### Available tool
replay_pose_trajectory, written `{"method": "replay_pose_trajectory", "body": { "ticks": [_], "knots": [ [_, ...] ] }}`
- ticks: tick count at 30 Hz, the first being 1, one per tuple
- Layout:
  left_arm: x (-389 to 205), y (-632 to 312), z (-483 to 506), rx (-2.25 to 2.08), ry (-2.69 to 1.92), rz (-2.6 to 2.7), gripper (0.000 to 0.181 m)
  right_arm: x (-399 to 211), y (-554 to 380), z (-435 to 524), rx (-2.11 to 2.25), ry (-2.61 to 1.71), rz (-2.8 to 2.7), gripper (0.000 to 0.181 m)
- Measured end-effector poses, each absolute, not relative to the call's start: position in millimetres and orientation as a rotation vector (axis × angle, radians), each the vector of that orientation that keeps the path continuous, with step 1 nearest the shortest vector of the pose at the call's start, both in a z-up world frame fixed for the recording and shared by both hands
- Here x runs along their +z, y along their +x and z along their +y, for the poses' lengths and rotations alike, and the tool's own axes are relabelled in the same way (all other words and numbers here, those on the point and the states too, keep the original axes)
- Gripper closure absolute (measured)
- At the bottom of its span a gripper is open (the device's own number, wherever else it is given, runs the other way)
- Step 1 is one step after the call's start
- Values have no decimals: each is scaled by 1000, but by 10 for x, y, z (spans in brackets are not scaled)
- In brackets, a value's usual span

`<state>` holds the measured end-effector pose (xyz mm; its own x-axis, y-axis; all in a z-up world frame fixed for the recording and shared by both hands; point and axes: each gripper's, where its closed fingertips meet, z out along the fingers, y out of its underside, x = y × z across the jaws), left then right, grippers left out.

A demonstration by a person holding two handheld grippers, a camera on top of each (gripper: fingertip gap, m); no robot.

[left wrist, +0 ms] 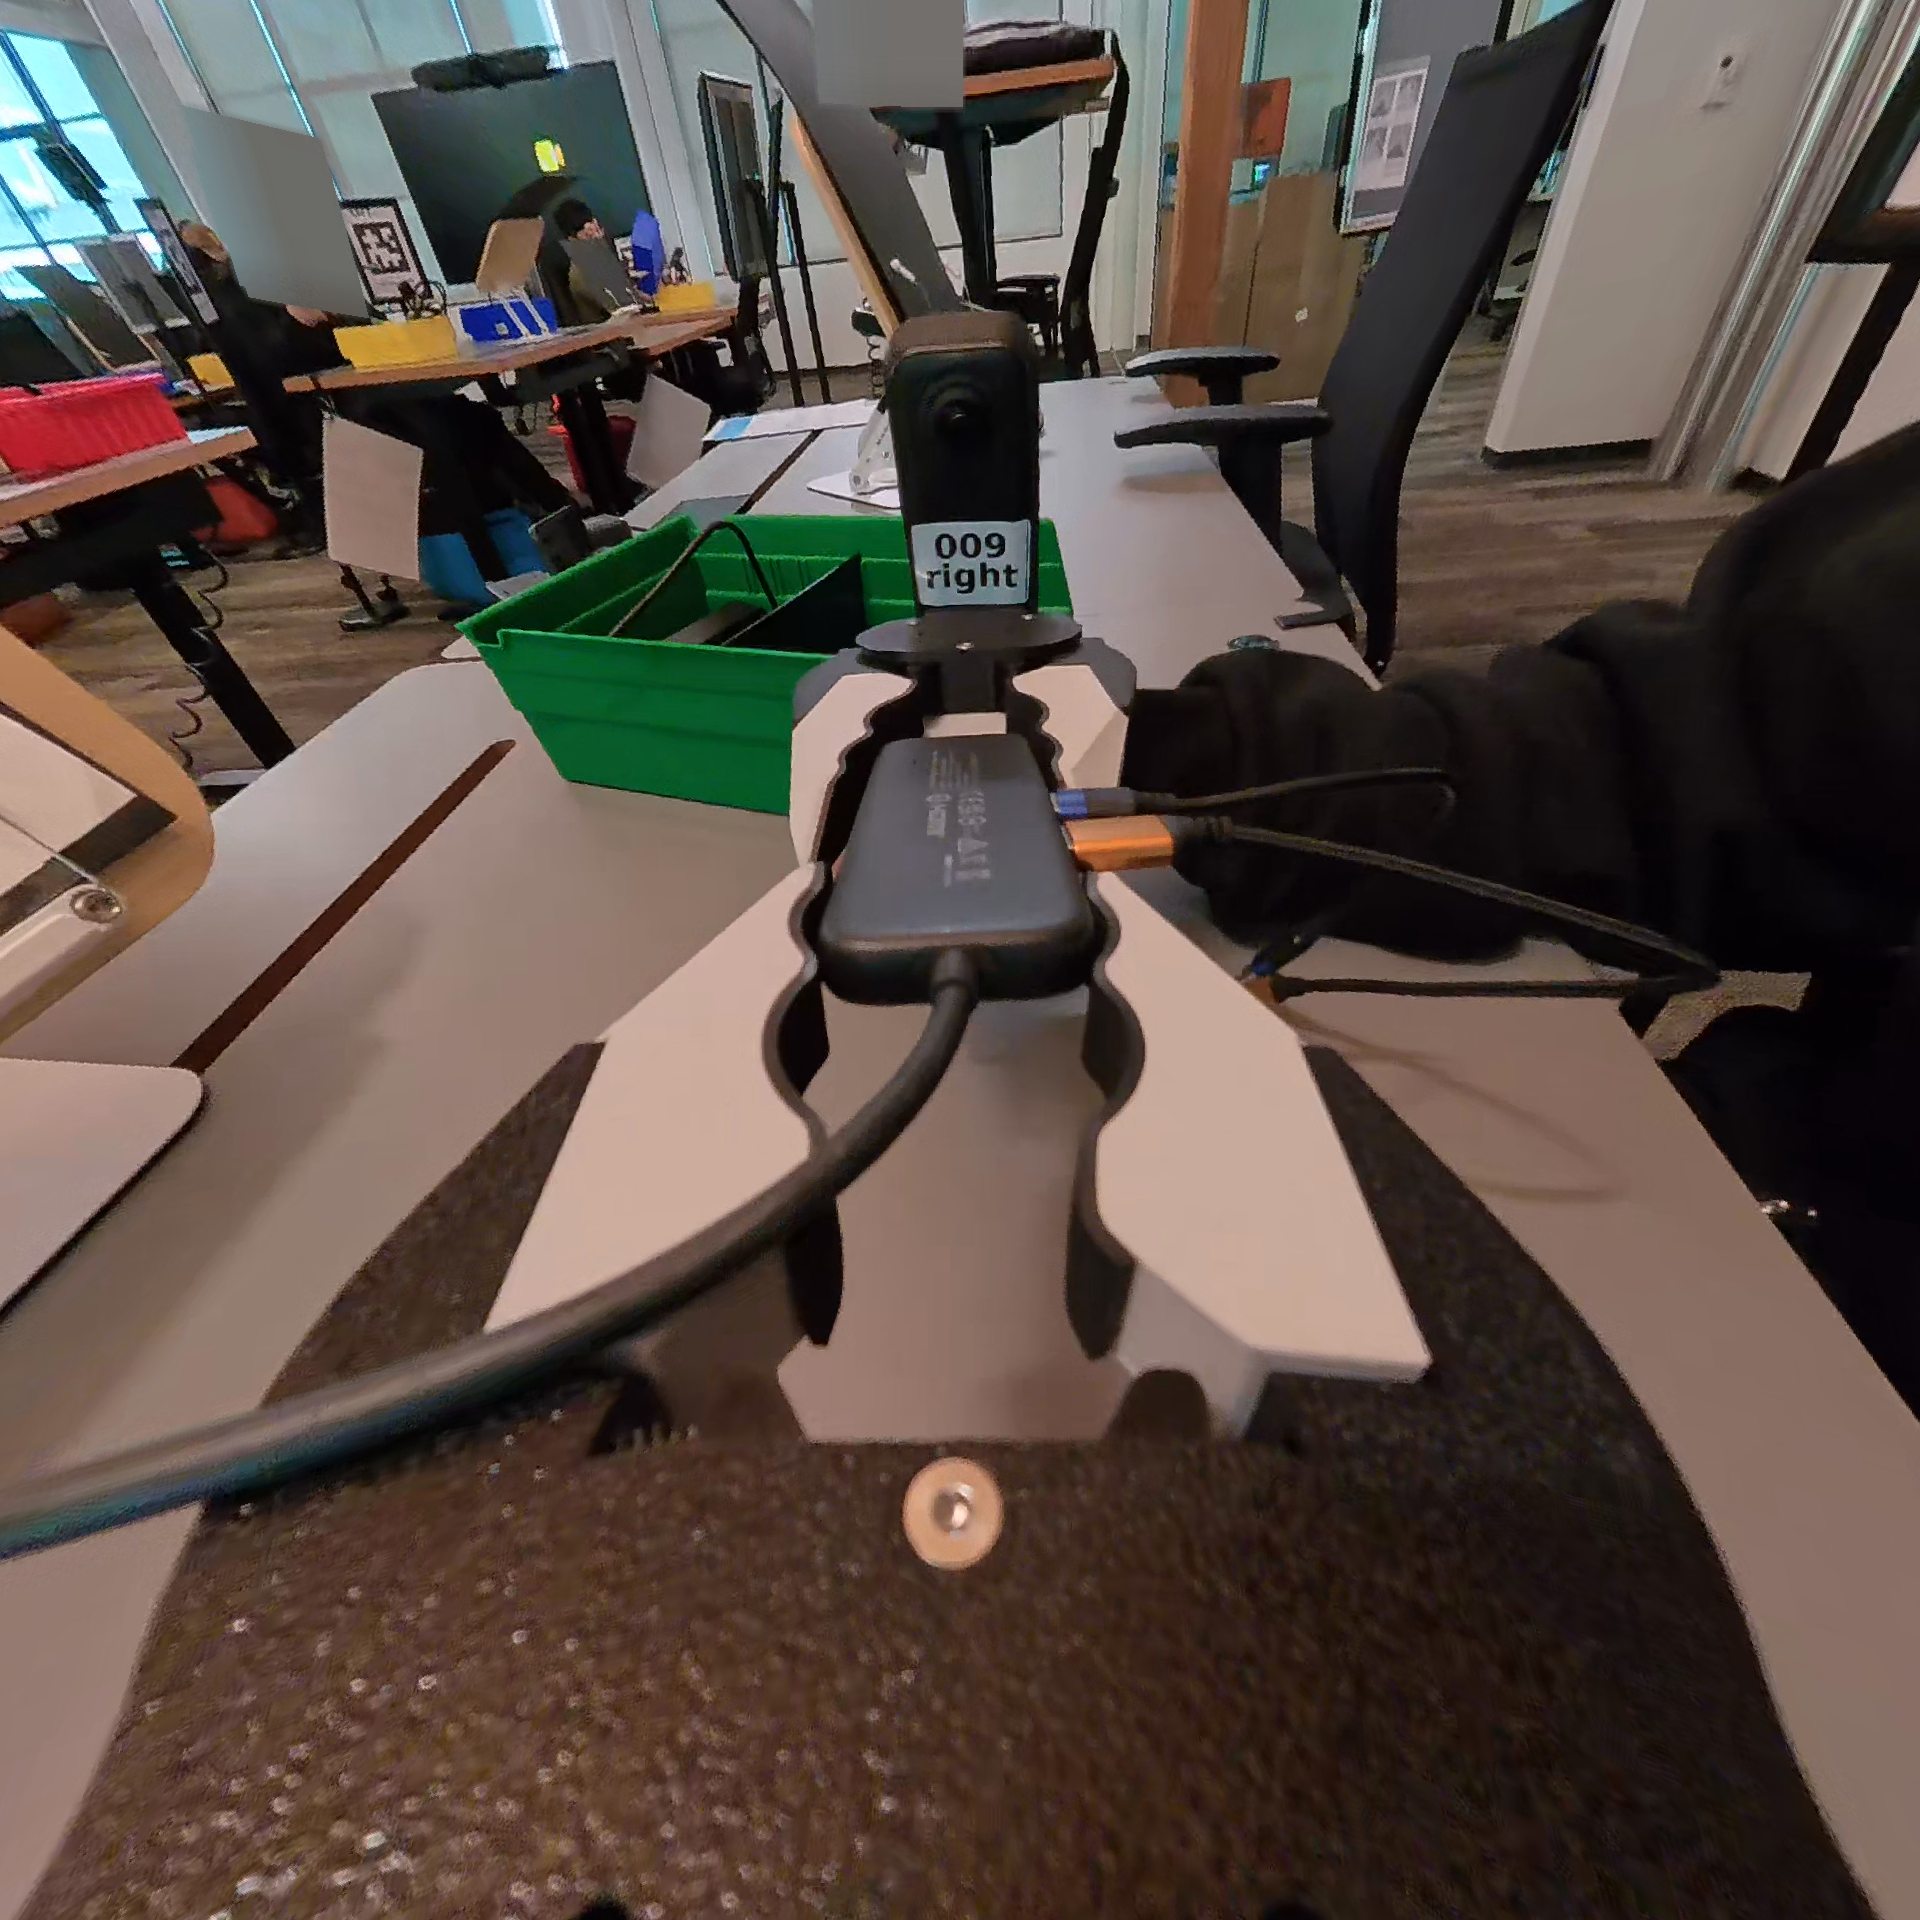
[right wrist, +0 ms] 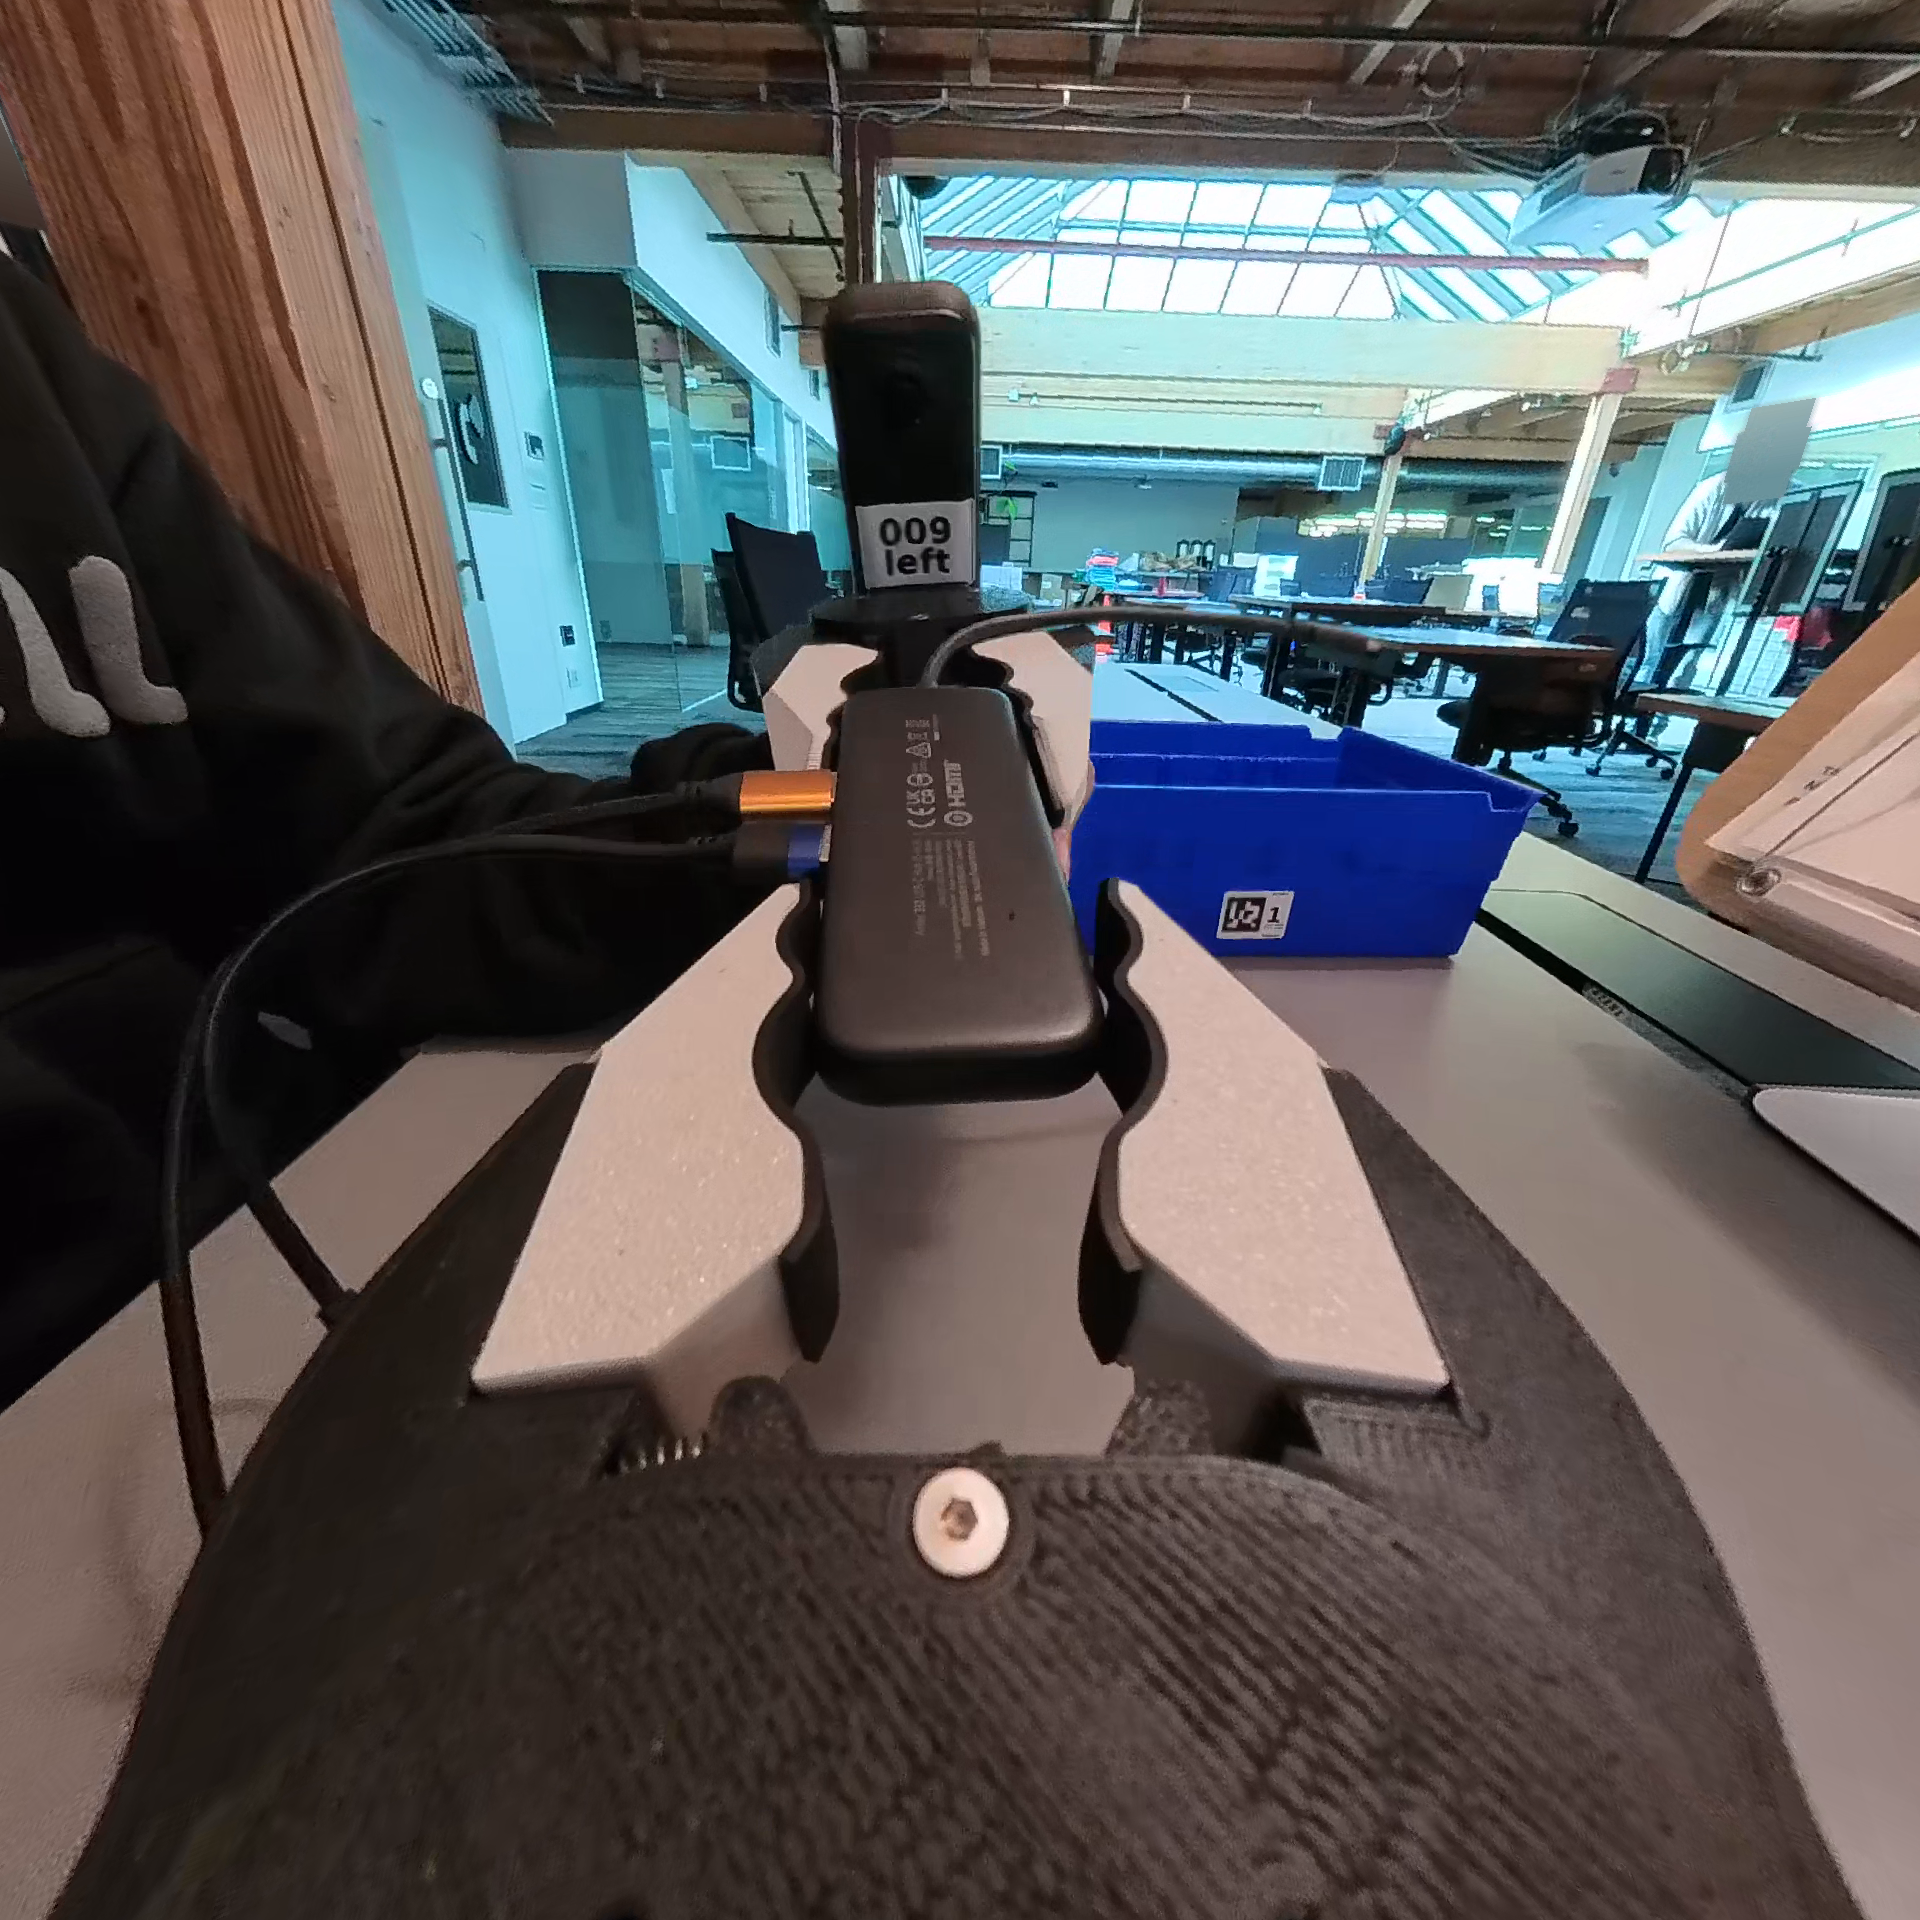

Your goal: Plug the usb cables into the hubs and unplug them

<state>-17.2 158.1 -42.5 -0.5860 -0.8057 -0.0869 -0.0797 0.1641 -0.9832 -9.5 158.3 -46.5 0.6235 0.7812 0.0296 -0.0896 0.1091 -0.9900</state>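
Note:
A dark grey USB hub [left wrist: 956,862] is held above the grey table [left wrist: 468,935] by both grippers, one at each end. My left gripper [left wrist: 951,935] is shut on the end with the hub's thick black cord [left wrist: 727,1226]. My right gripper [left wrist: 951,748] faces it and is shut on the other end. An orange-shelled plug [left wrist: 1122,840] and a blue-shelled plug [left wrist: 1081,802] sit in the hub's side ports, and their black cables trail off to the right. In the right wrist view the hub [right wrist: 956,894] lies between my right gripper [right wrist: 956,987] and my left gripper [right wrist: 914,707], with the orange plug [right wrist: 784,795] and the blue plug [right wrist: 795,857] on its left.
A green bin [left wrist: 644,707] stands behind the hub in the left wrist view, and a blue bin [right wrist: 1278,821] in the right wrist view. A person's black sleeve [left wrist: 1558,779] lies beside the cables. A tilted wooden-framed board [right wrist: 1818,779] stands at the table's side. An office chair [left wrist: 1403,364] is beyond.

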Motion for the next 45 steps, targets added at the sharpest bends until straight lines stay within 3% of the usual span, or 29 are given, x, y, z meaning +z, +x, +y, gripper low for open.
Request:
{"method": "replay_pose_trajectory", "body": {
  "ticks": [22,31,34,39,45],
  "knots": [
    [-592,-111,1589,-1519,-978,1737,137,-636,12,1624,763,-1394,-615,128],
    [-510,65,2487,-1076,-1219,1240,137,-274,965,1815,294,-1439,-154,99],
    [-528,43,2711,-982,-1260,1095,137,-102,720,1839,311,-1364,-190,112],
    [-631,77,2764,-936,-1277,1003,137,-516,164,2156,200,-1526,-359,129],
    [-643,93,2719,-885,-1234,972,137,-581,154,2223,247,-1525,-281,158]
  ]
}}
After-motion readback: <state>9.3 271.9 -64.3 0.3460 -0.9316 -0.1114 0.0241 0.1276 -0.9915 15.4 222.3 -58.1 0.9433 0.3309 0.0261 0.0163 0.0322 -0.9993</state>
